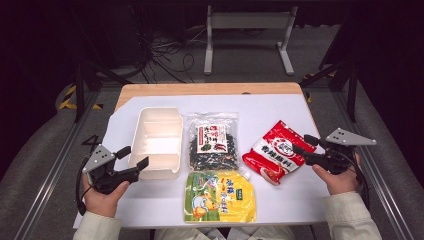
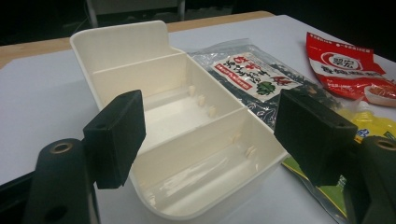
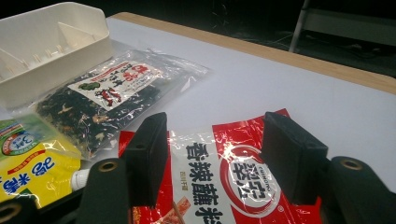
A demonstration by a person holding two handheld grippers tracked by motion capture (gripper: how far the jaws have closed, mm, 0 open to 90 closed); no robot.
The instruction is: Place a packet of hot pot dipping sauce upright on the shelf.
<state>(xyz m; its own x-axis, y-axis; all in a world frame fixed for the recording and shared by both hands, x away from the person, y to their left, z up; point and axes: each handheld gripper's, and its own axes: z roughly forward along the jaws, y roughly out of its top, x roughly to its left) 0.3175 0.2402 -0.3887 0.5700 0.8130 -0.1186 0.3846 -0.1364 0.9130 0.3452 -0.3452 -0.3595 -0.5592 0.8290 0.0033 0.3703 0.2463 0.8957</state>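
A white box (image 1: 156, 140) with three compartments lies on the left of the white mat. To its right are a clear bag of dark dried greens (image 1: 212, 142), a red sauce packet (image 1: 277, 152) and, nearer me, a yellow-green spout pouch (image 1: 217, 197). My left gripper (image 1: 133, 157) is at the box's near left corner, open. In the left gripper view the left gripper (image 2: 215, 135) frames the near end of the white box (image 2: 121, 46) without pressing it. My right gripper (image 1: 304, 145) is open at the red packet's right edge. Seen from the right gripper view, the right gripper (image 3: 219, 154) hovers over the red packet (image 3: 243, 182).
The white mat (image 1: 270, 107) covers a wooden table (image 1: 200, 89) whose far edge shows bare. Beyond it are cables and a metal stand (image 1: 247, 30) on the dark floor. The greens bag (image 3: 107, 93) and yellow pouch (image 3: 32, 163) lie left of the right gripper.
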